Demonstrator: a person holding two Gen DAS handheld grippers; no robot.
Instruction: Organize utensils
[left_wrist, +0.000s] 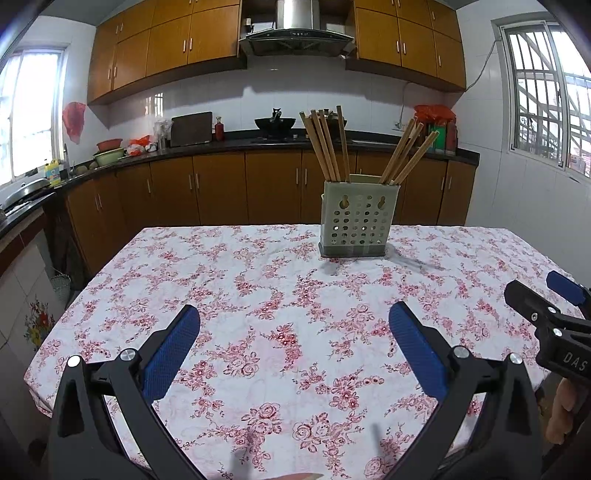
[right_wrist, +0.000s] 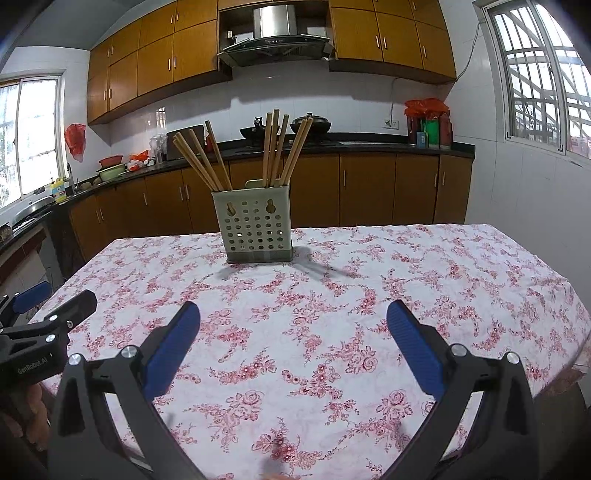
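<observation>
The wooden chopsticks (left_wrist: 325, 146) were seen standing in two loose bunches in a perforated utensil holder (left_wrist: 359, 218), one bunch fanned toward each side, and the holder stood upright at the far middle of the counter (left_wrist: 258, 295), which was covered by a floral tablecloth. No loose utensil was seen on the cloth in either view. The left gripper (left_wrist: 293, 332) and the right gripper (right_wrist: 293, 328) were held low over the near edge, well apart from the holder, each with its blue fingers (right_wrist: 173, 347) spread wide and nothing between them. The step in hand was judged to be either a reach toward the holder or the close of the task; which could not be told. If the bunches were to be gathered, a single chopstick would best be taken near its upper end, well above the rim, and lifted straight along its own lean so that neighbours were not levered out; the light holder might be steadied by the other gripper against tipping.
</observation>
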